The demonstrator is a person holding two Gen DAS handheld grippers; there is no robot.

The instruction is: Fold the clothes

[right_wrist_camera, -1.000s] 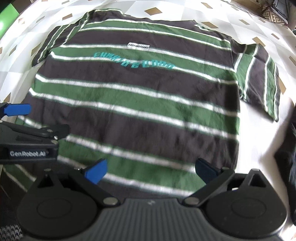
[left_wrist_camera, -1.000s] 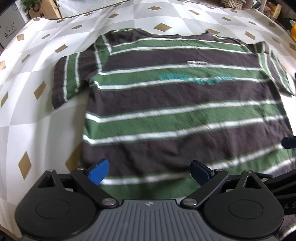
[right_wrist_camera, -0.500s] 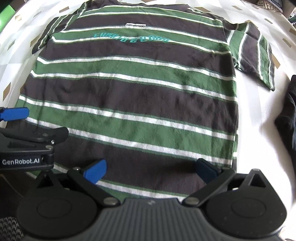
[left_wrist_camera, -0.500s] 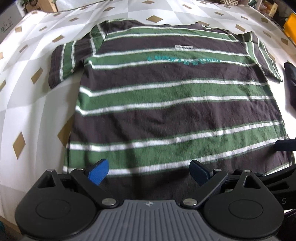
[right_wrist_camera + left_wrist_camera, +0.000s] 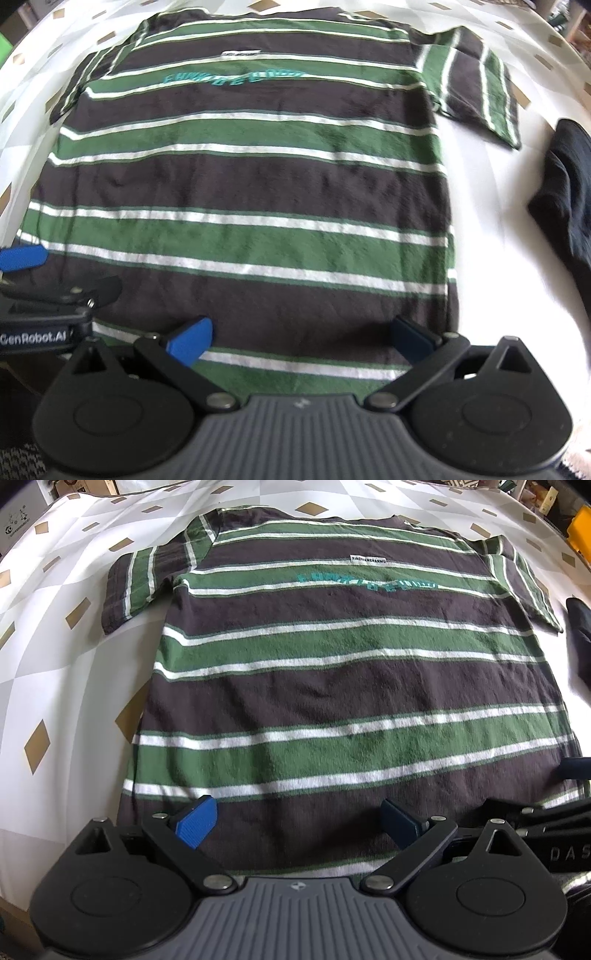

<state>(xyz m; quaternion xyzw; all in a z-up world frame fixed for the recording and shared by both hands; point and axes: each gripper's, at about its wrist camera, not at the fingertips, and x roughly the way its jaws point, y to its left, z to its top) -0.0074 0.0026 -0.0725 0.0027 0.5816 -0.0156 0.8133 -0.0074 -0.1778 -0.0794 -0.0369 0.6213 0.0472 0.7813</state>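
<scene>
Striped T-shirt (image 5: pixel 343 686) spread flat, filling mid-frame; left gripper (image 5: pixel 299 821) and right gripper (image 5: pixel 303 338) at lower frame, jaws wide apart, holding nothing.

This looks like a room in a home, most likely a bedroom. A soft white bedcover (image 5: pixel 55 635) printed with grey and tan diamonds fills the scene and sags like a mattress, with a striped T-shirt (image 5: pixel 332 686) spread flat on it and a dark garment (image 5: pixel 565 192) lying at the right. Cardboard boxes (image 5: pixel 85 485) stand at the far left, and cluttered shelves (image 5: pixel 535 498) at the far right.
</scene>
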